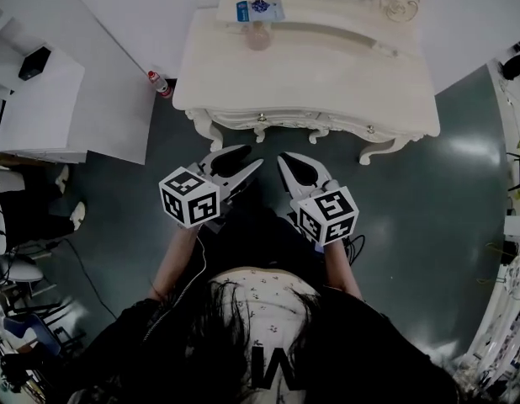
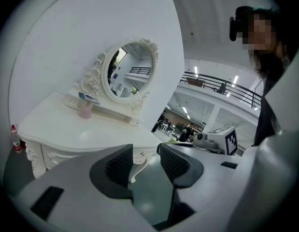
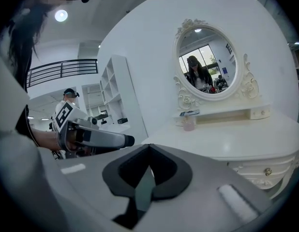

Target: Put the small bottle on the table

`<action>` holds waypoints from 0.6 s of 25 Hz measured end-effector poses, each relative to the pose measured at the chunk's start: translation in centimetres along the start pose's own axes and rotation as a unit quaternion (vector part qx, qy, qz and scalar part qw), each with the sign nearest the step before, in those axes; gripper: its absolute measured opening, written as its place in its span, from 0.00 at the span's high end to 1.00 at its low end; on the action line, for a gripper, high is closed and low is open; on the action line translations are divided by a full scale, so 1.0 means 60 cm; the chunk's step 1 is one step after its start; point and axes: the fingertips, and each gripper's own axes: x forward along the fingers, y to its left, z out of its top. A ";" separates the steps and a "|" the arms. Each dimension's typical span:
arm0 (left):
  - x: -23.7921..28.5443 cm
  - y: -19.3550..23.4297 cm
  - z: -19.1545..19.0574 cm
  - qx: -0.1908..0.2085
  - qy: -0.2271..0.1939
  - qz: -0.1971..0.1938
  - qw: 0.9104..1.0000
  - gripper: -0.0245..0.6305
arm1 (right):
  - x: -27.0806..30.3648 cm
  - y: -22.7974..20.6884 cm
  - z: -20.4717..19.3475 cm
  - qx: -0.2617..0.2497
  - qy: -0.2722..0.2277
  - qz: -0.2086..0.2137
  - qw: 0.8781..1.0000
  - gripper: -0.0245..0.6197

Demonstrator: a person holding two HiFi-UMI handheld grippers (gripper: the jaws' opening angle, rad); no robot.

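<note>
Two bottles are showing: one small pink bottle [image 1: 257, 36] sitting on the desk [image 1: 327, 82] at twelve o'clock, and one red-capped bottle [image 1: 159, 83] on the floor [image 1: 428, 192] at ten o'clock. One oval mirror [image 2: 131, 69] and one blue-and-white packet [image 1: 260, 10] are sitting behind the pink one.

floor [image 1: 445, 200]: dark grey, glossy | wall [image 3: 140, 28]: white | mirror [image 3: 207, 64]: oval, ornate white frame | shelf unit [image 3: 113, 91]: white
</note>
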 end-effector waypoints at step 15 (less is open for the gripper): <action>-0.048 0.002 0.000 0.016 0.014 -0.004 1.000 0.78 | 0.021 0.050 0.010 0.004 -0.014 -0.013 1.000 0.95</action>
